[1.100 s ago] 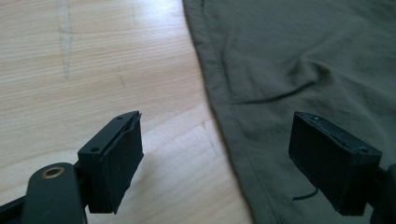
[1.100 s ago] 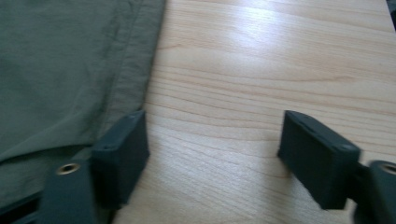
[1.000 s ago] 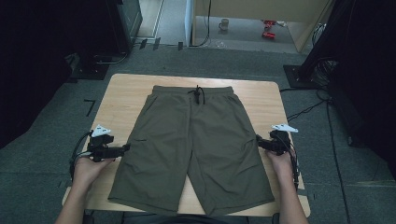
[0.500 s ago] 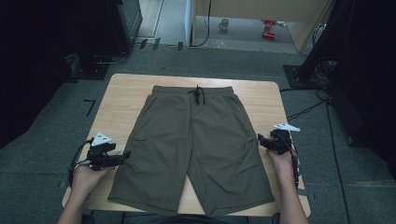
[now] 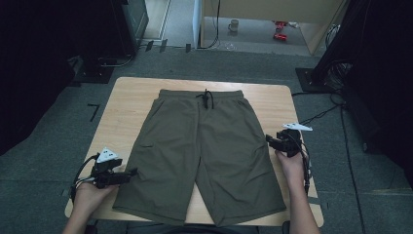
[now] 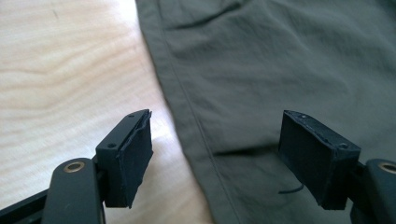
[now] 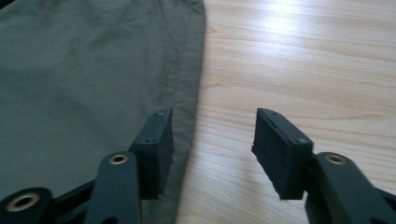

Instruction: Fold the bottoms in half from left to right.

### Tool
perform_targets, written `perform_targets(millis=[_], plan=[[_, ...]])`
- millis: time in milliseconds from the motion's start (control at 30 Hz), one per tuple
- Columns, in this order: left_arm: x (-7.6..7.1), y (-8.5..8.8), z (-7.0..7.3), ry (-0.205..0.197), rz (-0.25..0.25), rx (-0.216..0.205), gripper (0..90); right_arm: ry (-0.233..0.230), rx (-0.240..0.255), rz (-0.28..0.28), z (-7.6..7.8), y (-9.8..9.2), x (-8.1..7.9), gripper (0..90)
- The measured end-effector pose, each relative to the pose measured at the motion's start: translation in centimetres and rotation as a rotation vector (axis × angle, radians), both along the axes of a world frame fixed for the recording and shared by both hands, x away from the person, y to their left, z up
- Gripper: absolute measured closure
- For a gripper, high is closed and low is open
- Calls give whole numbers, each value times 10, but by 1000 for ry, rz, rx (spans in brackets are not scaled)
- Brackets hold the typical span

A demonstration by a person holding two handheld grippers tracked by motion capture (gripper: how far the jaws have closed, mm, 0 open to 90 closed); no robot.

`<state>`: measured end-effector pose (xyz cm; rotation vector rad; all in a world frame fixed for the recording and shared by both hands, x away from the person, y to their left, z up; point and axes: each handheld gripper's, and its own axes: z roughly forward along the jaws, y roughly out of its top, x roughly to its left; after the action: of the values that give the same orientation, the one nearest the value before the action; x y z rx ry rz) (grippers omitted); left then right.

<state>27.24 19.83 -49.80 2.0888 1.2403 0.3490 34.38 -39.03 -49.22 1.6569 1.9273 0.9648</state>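
1. High view: you are holding the left tongs (image 5: 132, 171) just beside the outer hem of the olive shorts (image 5: 204, 151), near the lower end of one leg, with your left hand (image 5: 90, 195) resting at the near corner of the wooden surface (image 5: 126, 105). You are keeping the right tongs (image 5: 269, 141) at the opposite outer seam, about halfway up the other leg, with your right hand (image 5: 291, 165) behind them. The shorts are lying flat between the two tongs, their waistband and drawstring (image 5: 206, 99) pointing away from you.

2. Left gripper view: the left tongs (image 6: 215, 156) are standing spread wide and gripping nothing. The side seam of the shorts (image 6: 299, 60) is running up between the jaws, with cloth under one jaw and bare surface (image 6: 70, 70) under the other.

3. Right gripper view: the right tongs (image 7: 212, 149) are also standing spread and holding nothing. The edge of the shorts (image 7: 84, 79) is lying under one jaw, and the surface (image 7: 303, 60) is lying under the other and in the gap.
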Motion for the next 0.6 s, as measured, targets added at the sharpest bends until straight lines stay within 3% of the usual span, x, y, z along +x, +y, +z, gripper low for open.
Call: perform_targets(millis=[167, 233, 600], plan=[[-7, -1, -3, 14, -1, -1, 263, 0, -22, 38, 2, 12, 3, 506], [-10, -3, -4, 21, -10, 4, 263, -20, -30, 42, 4, 17, 2, 515], [-23, -9, -10, -32, -30, 18, 251, -38, -5, 92, 11, 36, 7, 478]])
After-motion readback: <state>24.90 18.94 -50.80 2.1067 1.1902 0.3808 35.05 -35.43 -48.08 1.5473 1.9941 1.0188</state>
